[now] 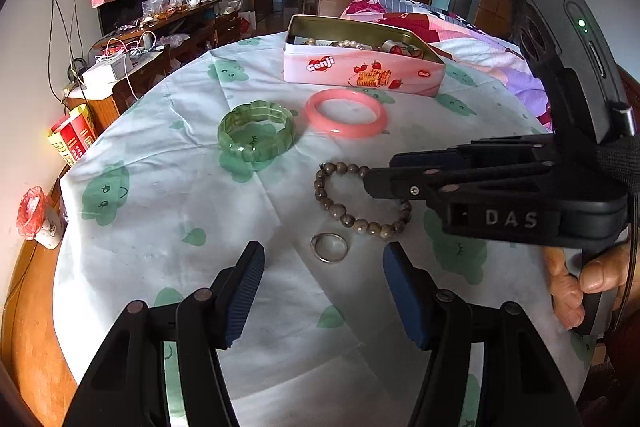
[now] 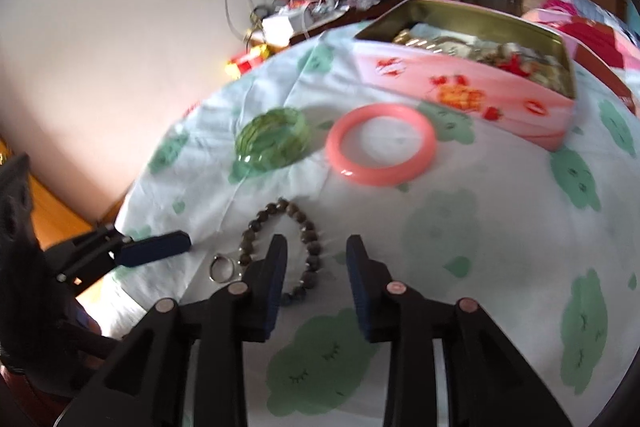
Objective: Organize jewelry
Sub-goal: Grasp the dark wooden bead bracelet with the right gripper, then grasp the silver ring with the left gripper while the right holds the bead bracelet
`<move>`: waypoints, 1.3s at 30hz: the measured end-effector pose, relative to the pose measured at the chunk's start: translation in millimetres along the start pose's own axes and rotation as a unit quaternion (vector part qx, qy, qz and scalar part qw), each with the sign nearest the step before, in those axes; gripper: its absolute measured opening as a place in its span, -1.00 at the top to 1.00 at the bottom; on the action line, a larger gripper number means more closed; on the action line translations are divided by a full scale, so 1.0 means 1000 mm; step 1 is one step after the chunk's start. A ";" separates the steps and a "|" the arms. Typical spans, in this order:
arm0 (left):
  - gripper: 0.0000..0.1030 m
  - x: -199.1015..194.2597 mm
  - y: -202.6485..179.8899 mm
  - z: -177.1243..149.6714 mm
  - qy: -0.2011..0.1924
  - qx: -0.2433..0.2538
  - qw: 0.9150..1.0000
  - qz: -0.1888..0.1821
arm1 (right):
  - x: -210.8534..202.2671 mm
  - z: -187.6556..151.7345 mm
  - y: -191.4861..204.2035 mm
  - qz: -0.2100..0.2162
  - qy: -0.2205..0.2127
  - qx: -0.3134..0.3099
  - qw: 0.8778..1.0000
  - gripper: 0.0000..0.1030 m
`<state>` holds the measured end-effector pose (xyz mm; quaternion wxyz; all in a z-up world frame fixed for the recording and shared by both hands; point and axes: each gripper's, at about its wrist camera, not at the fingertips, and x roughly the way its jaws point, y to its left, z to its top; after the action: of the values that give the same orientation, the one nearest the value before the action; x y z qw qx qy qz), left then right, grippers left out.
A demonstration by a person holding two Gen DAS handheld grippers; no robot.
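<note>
Right wrist view showed the beaded bracelet (image 2: 280,247) lying limp on the tablecloth (image 2: 480,247), partly between the jaws of my right gripper (image 2: 316,247), which stood apart, not pinching it. I judged it light and floppy, best pinched across one bead run. My left gripper (image 1: 324,267) gaped empty near one ring (image 1: 329,247). Beyond lay one green bracelet (image 1: 256,131), one pink bangle (image 1: 346,113) and one tin (image 1: 360,67).

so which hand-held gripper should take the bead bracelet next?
Right. The right hand-held gripper already sits at the bead bracelet, its jaws open with one side of the loop between them. The left hand-held gripper is open around the silver ring instead.
</note>
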<state>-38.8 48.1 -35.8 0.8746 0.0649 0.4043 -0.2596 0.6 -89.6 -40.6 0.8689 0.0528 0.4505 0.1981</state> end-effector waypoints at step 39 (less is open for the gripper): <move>0.59 -0.009 -0.004 0.008 -0.058 0.003 0.998 -0.014 | -0.048 -0.009 -0.036 0.002 -0.124 0.069 0.990 0.74</move>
<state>-40.3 46.0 -23.0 0.8927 0.0463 0.3531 -0.2761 -21.1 -142.0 -19.2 0.9118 0.1374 0.3521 0.1602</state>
